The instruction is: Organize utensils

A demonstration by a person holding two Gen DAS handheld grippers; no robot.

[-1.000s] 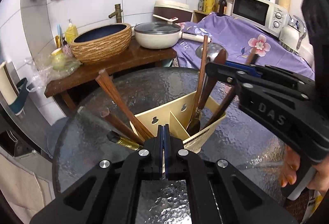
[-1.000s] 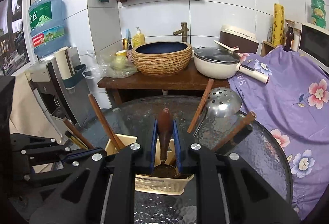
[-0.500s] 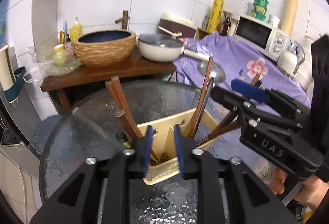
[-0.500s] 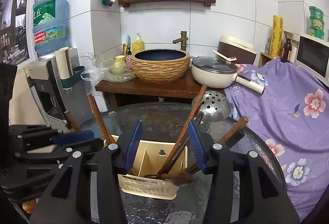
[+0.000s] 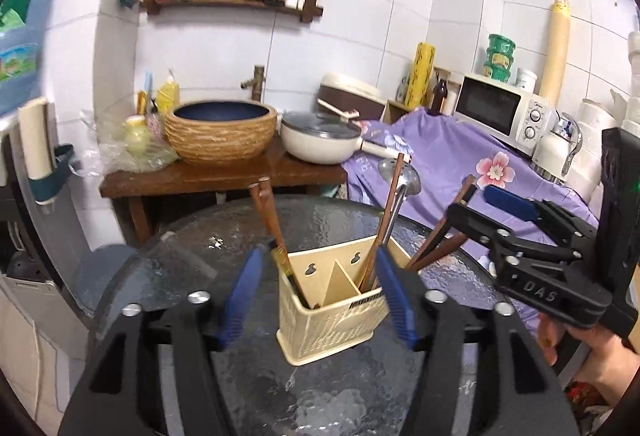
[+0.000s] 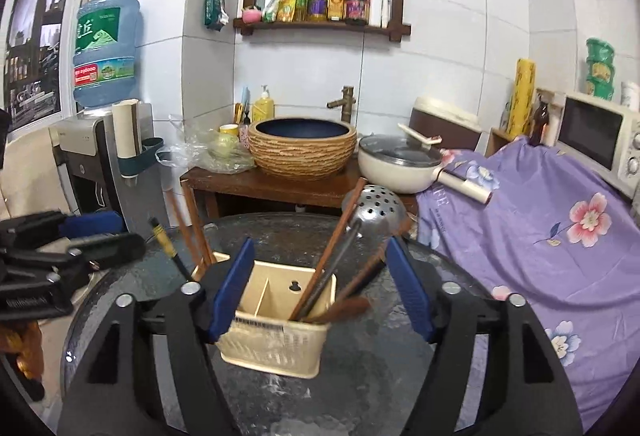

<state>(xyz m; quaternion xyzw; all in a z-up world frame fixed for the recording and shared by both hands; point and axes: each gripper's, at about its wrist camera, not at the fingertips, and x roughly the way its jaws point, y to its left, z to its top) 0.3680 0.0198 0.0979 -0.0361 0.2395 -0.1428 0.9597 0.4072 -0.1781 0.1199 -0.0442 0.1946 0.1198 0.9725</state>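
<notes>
Nearest us, both hand-held grippers, left (image 5: 316, 294) and right (image 6: 320, 290), stand released, jaws just opened, grasping nothing. Beyond, at twelve o'clock on the glass worktop (image 6: 360, 376), sits the cream utensil caddy (image 5: 332, 320): chopsticks (image 5: 272, 224) at its eleven o'clock compartment, slotted ladle (image 6: 378, 206) and wooden-handled utensils (image 6: 340, 304) at one o'clock.

"DAS" in raised letters on the right gripper (image 5: 494, 214) body, right of the utensil holder (image 5: 332, 310). Water jug (image 6: 106, 50) label unreadable.
</notes>
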